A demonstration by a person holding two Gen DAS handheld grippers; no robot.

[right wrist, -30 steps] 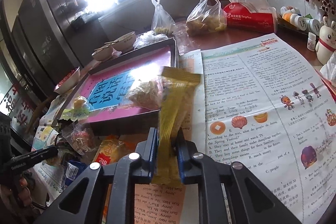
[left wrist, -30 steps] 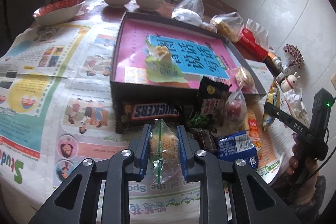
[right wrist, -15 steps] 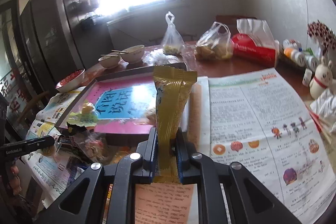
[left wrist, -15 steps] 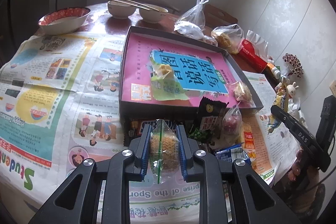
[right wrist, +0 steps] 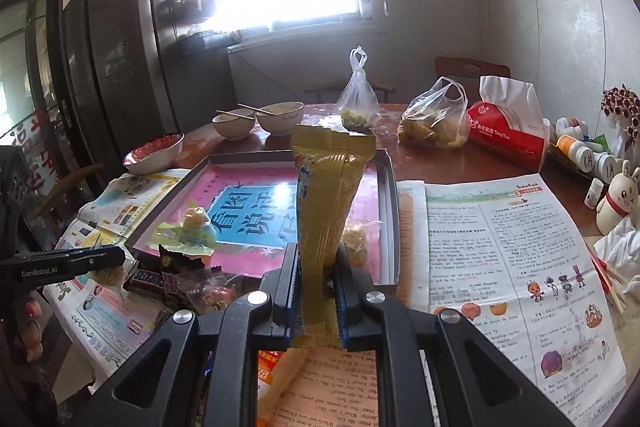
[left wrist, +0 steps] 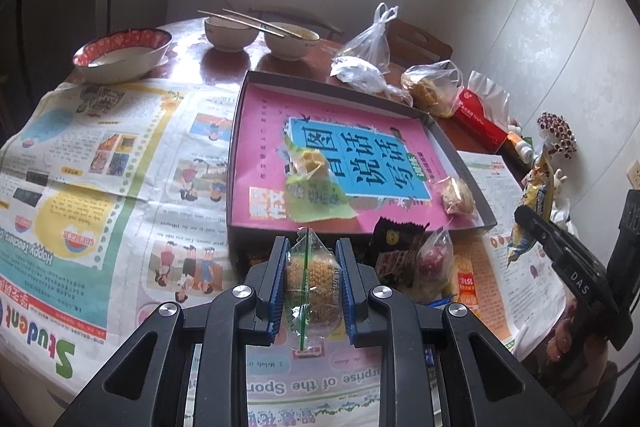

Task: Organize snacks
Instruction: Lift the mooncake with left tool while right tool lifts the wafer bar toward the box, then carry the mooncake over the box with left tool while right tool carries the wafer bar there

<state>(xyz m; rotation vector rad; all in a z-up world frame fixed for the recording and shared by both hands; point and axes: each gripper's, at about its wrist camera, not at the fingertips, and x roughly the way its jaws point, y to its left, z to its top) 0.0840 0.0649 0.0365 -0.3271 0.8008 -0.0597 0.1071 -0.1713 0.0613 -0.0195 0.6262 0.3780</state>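
My left gripper (left wrist: 311, 281) has its jaws clamped on one clear-wrapped yellow snack (left wrist: 310, 285), held at six o'clock off the box (left wrist: 236, 155), where three snacks lie inside. My right gripper (right wrist: 316, 291) has its jaws clamped on one upright gold packet (right wrist: 326, 203). At twelve o'clock on the tabletop (right wrist: 460, 163) stand three bowls and two tied bags.

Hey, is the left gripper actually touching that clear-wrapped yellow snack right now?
Touching. The left wrist view shows the left gripper with both blue pads pressed against the sides of the clear-wrapped yellow snack.
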